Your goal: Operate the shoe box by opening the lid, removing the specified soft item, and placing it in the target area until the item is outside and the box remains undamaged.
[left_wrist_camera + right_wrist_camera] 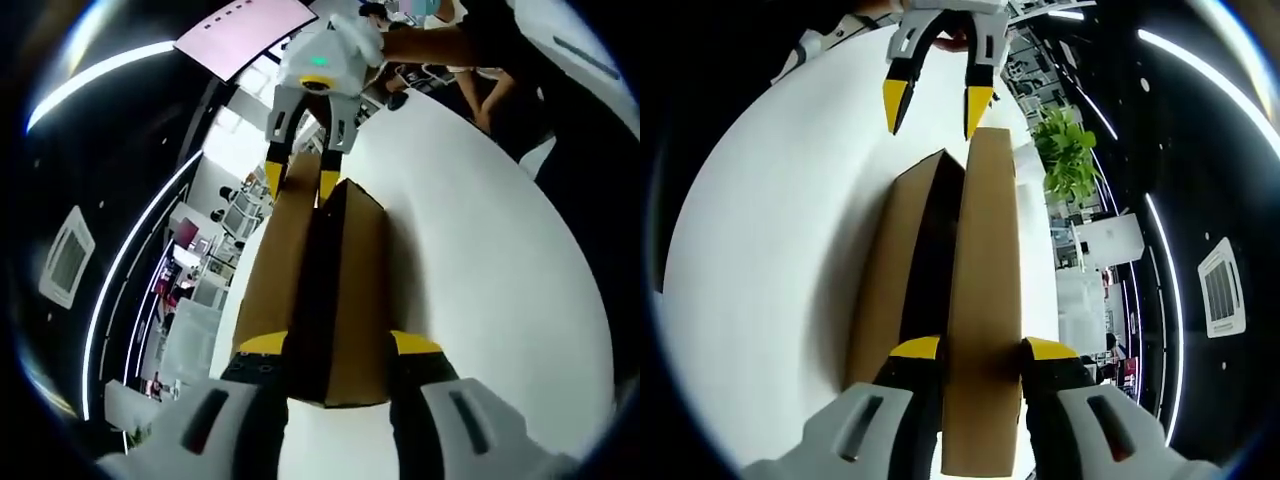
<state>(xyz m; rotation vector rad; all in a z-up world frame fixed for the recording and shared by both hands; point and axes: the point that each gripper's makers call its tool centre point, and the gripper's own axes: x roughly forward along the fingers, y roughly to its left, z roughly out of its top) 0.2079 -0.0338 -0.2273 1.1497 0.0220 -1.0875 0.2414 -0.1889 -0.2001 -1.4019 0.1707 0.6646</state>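
Shoe box [345, 290]: brown cardboard, lay lengthwise up the centre of both views on the white table [480, 270]; a dark gap ran along its length between body and lid, so it looked partly opened.

Lid [985, 300]: in the right gripper view, the tan panel right of the dark gap, raised on edge and running from lower centre to upper centre.

Right gripper [980, 350]: jaws rose from the bottom of its own view, one yellow tip on each side of the lid panel, apparently clamped on it; probably held so to swing the lid clear. It also showed at top centre of the left gripper view [300, 180], at the box's far end.

Left gripper [340, 345]: jaws straddled the near end of the box, yellow tips against its sides, seemingly steadying it against the pull on the lid. Whether it squeezed or merely bracketed: cannot tell. Also at top centre of the right gripper view [938, 105], jaws apart there.

Soft item: hidden inside the dark gap; presumably not yet out.

Risk: pulling the lid askew could tear the cardboard.
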